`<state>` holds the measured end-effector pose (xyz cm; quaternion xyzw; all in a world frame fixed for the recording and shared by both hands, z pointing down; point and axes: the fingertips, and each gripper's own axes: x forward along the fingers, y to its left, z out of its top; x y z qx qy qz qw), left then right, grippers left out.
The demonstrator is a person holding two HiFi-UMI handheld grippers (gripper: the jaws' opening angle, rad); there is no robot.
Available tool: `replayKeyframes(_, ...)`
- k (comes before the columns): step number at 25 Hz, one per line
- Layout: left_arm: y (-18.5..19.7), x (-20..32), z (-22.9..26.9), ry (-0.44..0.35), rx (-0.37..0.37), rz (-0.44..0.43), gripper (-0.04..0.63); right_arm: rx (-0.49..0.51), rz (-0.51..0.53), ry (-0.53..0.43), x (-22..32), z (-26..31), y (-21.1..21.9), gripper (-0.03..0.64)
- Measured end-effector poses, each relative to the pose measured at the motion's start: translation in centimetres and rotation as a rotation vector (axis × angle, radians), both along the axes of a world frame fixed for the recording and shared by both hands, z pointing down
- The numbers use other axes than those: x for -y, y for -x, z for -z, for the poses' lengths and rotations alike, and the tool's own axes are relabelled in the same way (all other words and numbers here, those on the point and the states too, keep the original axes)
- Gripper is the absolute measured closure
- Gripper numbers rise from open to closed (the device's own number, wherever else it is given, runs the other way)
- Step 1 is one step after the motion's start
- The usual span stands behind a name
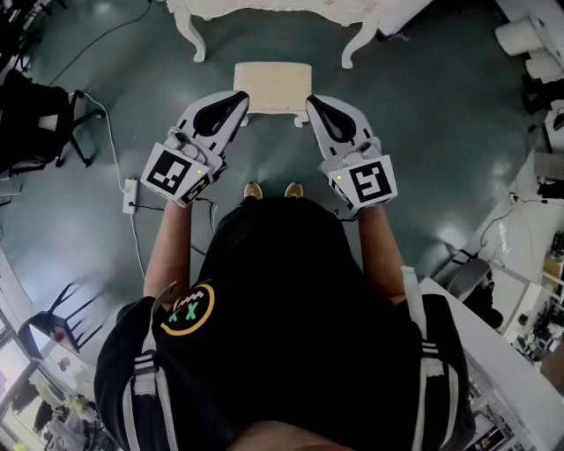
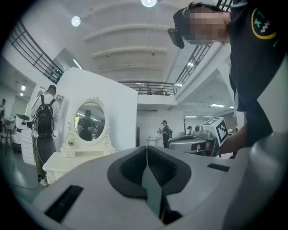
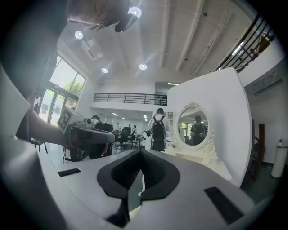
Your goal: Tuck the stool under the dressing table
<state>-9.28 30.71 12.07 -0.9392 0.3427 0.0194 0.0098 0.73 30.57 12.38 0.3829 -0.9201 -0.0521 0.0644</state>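
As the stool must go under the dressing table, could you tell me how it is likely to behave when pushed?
The stool looks rigid, with a flat padded top, so it should move as one piece. On the smooth floor it will probably slide. It is small and stands on legs, so a high push might tip it.

Cream stool (image 1: 272,86) stands upright before white dressing table (image 1: 273,7) (not tucked under).
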Motion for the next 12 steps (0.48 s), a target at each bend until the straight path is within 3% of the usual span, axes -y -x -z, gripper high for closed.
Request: replayKeyframes(12,-0.17,-0.08,-0.22,0.004,0.001,-0.004,0.57,-0.002,-0.005,0.001,-0.17,-0.21,-0.09,0.597)
